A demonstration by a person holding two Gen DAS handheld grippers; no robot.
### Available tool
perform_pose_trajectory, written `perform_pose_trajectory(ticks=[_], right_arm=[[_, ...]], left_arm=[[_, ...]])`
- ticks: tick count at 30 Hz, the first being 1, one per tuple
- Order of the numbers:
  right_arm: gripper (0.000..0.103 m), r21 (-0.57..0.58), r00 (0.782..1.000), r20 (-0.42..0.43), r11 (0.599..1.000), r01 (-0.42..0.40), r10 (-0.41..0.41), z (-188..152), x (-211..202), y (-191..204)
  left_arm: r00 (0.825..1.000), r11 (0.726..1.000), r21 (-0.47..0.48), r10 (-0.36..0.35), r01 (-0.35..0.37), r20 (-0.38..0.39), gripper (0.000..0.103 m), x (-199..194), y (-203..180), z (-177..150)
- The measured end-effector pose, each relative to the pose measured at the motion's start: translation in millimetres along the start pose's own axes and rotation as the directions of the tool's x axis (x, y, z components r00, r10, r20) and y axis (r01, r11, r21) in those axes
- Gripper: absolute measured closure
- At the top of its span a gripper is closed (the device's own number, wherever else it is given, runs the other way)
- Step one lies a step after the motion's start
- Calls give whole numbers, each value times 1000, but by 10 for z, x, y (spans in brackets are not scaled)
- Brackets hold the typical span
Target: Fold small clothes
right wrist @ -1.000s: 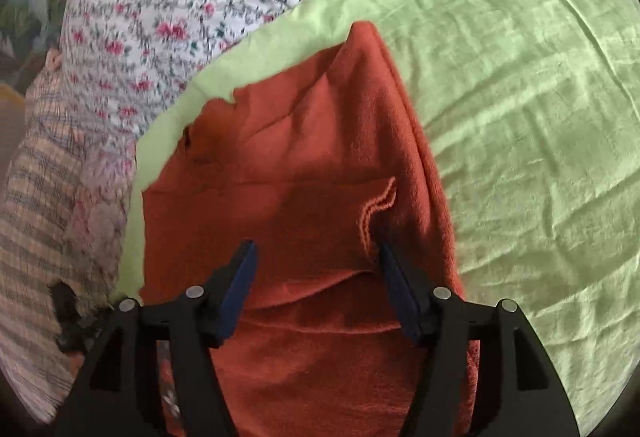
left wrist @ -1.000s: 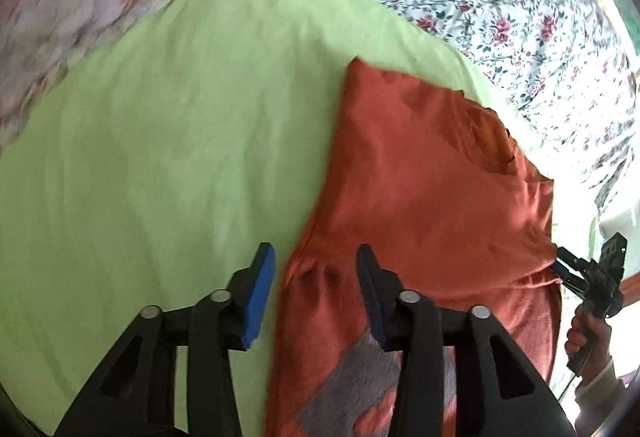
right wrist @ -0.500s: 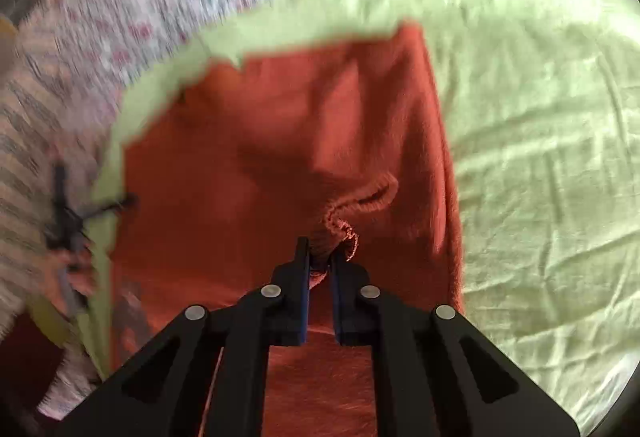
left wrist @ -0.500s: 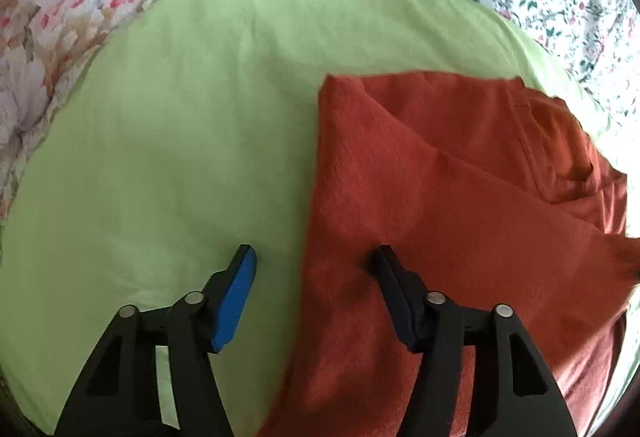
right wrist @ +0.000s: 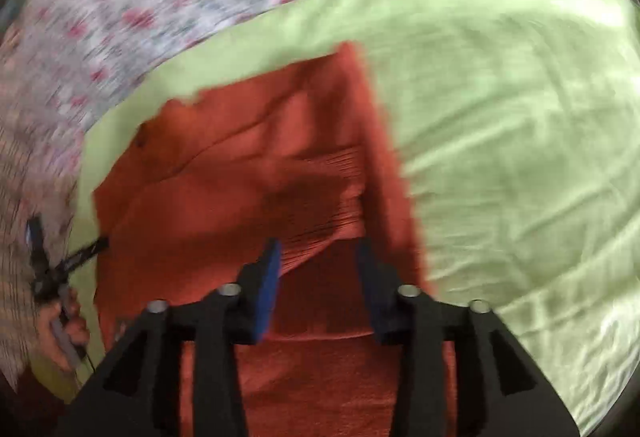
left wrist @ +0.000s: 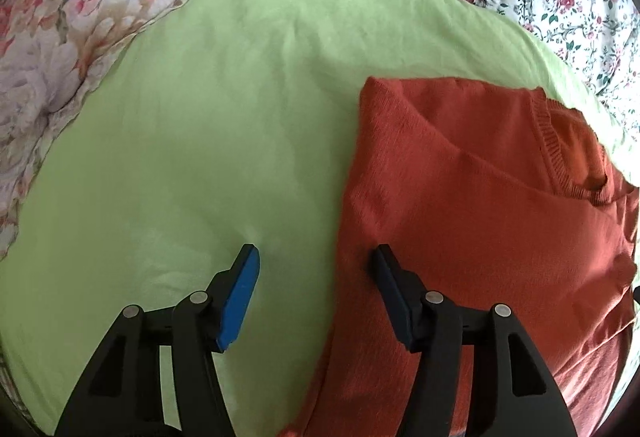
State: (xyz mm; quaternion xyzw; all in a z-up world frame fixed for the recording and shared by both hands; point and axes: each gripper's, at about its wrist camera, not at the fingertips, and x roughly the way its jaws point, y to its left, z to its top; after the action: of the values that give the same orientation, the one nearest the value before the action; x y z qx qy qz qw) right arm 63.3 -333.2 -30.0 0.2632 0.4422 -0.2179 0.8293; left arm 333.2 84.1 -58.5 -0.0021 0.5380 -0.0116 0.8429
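rust-orange knit sweater (left wrist: pixel 472 205) half-folded on lime-green sheet (left wrist: pixel 200 141), left gripper (left wrist: pixel 314 257) jaws apart straddling its edge, nothing pinched, right gripper (right wrist: pixel 318 249) jaws just reopened over sleeve cuff (right wrist: pixel 332 209), w/ blurry view

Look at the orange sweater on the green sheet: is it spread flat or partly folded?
Partly folded. The orange sweater has one side doubled over its body, making a straight edge on the green sheet, with a ribbed cuff lying on top.

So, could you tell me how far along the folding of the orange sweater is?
Partly done: the orange sweater lies on the green sheet with a sleeve already folded across its body. In hand: nothing. The right gripper has just been opening above that sleeve's cuff, and the left gripper stands open astride the sweater's side edge. The final folds are left.
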Motion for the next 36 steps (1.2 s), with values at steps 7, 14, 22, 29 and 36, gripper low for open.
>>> perform_pose_trajectory(ticks=[7,14,22,29,36], right_arm=[[58,101,1000,-9,995,20,-20,-109,-49,-234],[57,59,998,31,997,-50,48,-600,-593,-290],[56,31,997,-30,997,-77,78,-1325,-823,-395],[55,40,992,-53,993,-111,113,-1944,-1084,-610],[53,85,983,-93,985,-152,160,-2464,-1230,-878]], left_arm=[[1000,1000,-5,-17,17,14,44,-490,116,-444],[992,993,-13,-117,117,-46,33,-933,245,-1422],[970,980,-70,-197,189,-144,32,-1209,495,-2631],[933,949,-118,-311,293,-183,30,-1263,590,-3141],[903,920,-123,-390,372,-180,32,-1348,634,-3405]])
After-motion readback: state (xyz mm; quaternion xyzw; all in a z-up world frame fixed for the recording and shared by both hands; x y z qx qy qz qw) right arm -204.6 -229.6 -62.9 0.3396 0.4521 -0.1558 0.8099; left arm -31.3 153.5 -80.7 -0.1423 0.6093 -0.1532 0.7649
